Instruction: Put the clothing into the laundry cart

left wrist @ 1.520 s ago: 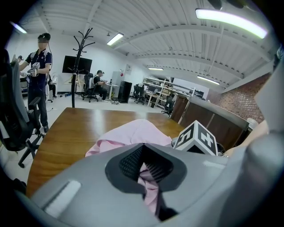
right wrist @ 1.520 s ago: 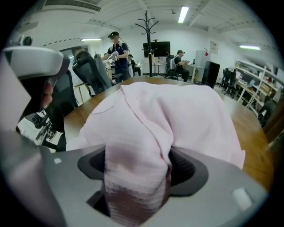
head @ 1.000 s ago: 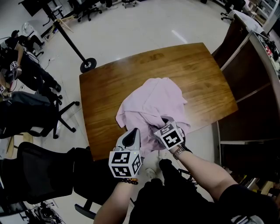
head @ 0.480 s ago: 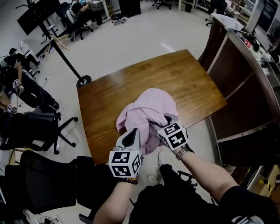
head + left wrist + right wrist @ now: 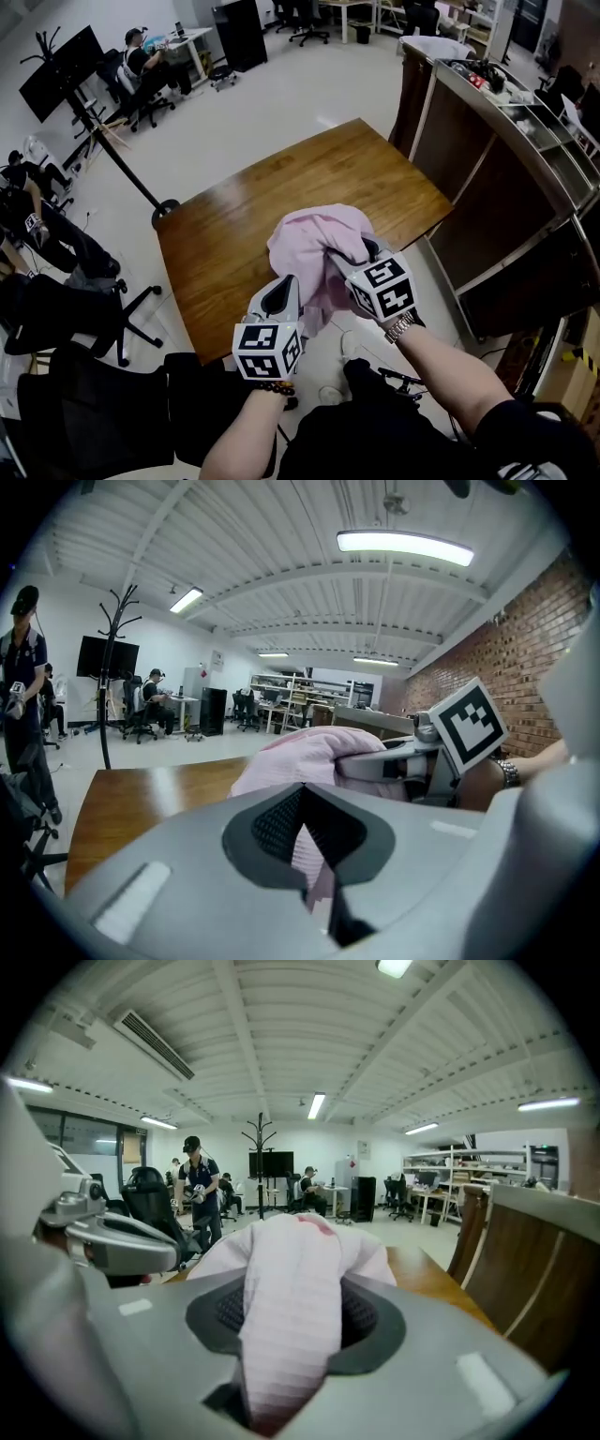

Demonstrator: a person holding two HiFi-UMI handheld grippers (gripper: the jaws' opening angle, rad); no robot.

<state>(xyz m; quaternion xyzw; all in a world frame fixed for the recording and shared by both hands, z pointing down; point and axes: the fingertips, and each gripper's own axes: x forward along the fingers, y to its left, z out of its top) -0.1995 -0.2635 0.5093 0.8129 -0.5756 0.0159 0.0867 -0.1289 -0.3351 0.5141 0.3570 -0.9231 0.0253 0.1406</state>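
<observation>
The left gripper (image 5: 284, 292) sits low and centre in the head view. In the left gripper view (image 5: 315, 874) its jaws stand almost together, pinching a thin strip of the pink garment (image 5: 302, 754) that runs up out of the narrow gap. The right gripper (image 5: 362, 253) lies just to its right and a little higher in the head view, with its tips buried in the cloth. In the right gripper view (image 5: 286, 1358) a thick ribbed fold of the pink garment (image 5: 291, 1279) fills the space between the jaws, which are clamped on it at a moderate width.

The pink garment (image 5: 315, 239) is bunched into a rounded heap between and just beyond the two grippers, at the middle of the head view. A loose tail of it hangs down between them. It shows over the near edge of the wooden table (image 5: 220, 239). Whether any of it touches the tabletop cannot be told.

To the right of the table, along the right side of the frame, stands a brown-panelled unit (image 5: 469, 173) with metal rails. Black office chairs (image 5: 89, 403) fill the lower left. A monitor on a stand (image 5: 66, 58) and seated people are at the upper left. In the right gripper view a standing person (image 5: 197, 1194) is left of centre in the background.
</observation>
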